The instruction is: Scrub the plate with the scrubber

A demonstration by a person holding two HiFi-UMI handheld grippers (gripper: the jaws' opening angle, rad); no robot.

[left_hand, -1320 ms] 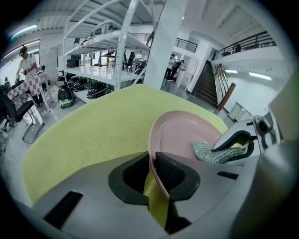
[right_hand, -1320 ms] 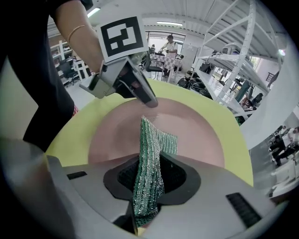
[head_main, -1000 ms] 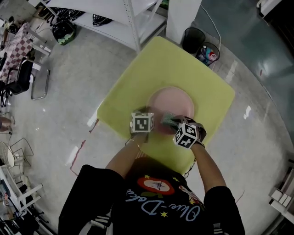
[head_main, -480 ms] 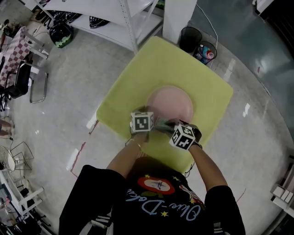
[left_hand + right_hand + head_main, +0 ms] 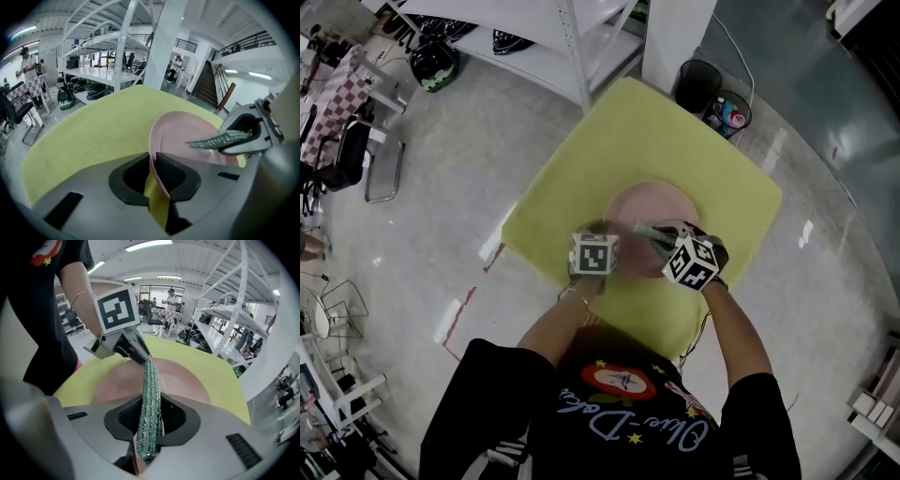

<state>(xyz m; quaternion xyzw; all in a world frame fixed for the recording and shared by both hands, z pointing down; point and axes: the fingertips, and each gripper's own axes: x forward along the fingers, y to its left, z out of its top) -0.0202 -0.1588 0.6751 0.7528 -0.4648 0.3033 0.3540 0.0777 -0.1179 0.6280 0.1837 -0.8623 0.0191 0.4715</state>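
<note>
A pink plate (image 5: pixel 654 208) lies on the yellow table (image 5: pixel 581 178). My left gripper (image 5: pixel 606 236) is shut on the plate's near-left rim; in the left gripper view the rim (image 5: pixel 153 140) runs between its pads, tilted up on that side. My right gripper (image 5: pixel 671 236) is shut on a green mesh scrubber (image 5: pixel 648 231), whose free end reaches over the plate's near part. In the right gripper view the scrubber (image 5: pixel 151 394) stands edge-on between the pads above the plate (image 5: pixel 187 380), its tip close to the left gripper (image 5: pixel 136 351).
The table's near edge (image 5: pixel 652 333) is just in front of the person. A black bin (image 5: pixel 697 82) and a second bin holding bottles (image 5: pixel 729 112) stand past the far corner. White shelving (image 5: pixel 553 42) is behind, and a chair (image 5: pixel 352 155) at far left.
The right gripper swept the scrubber left toward the left gripper, then back right and farther over the plate. The left gripper kept its hold on the rim.
</note>
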